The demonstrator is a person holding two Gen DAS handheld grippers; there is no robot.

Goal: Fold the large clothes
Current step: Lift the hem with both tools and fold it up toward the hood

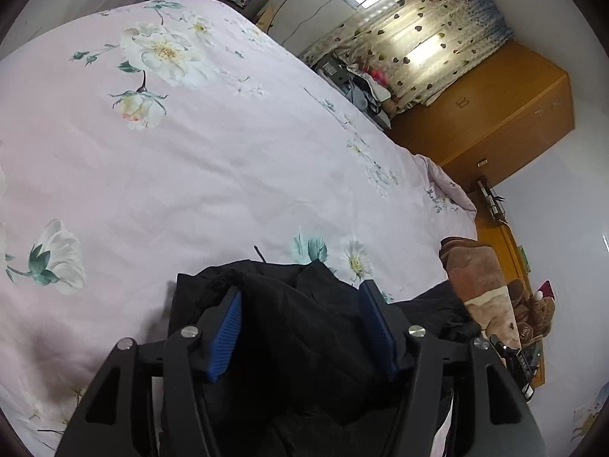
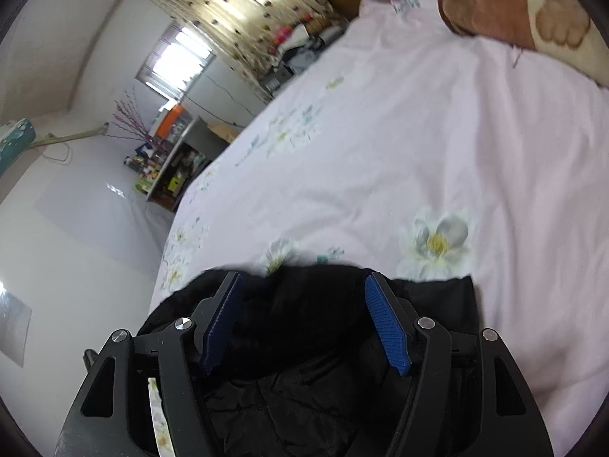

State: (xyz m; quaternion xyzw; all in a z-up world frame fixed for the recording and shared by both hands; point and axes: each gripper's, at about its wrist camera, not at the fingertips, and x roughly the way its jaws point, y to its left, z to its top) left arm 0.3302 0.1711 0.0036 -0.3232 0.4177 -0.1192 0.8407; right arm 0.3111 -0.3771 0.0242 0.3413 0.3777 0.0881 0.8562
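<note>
Fabric filled the near field of both views: a bulky black garment of matte, slightly quilted cloth point(image 1: 304, 327) lay bunched at 6 o'clock on the bed, its folds soft and rumpled. The left gripper point(image 1: 300, 327), black angular plastic with ribbed blue rubber pads point(image 1: 228, 335), stood with its jaws wide apart, the dark cloth lying between and beneath them; whether the pads touched it could not be told. In the right wrist view the same black garment point(image 2: 304, 323) sat between the equally wide jaws of the right gripper point(image 2: 304, 323), one flat edge reaching toward 3 o'clock. Beyond it spread a pale pink cotton bedspread printed with white and teal flowers point(image 1: 190, 152), smooth with shallow creases. Toward 3 o'clock in the left view rested a brown plush pillow point(image 1: 472, 266). Farther off at 1 o'clock stood an orange wooden cabinet point(image 1: 495, 122) and a heart-patterned curtain point(image 1: 418, 38).
</note>
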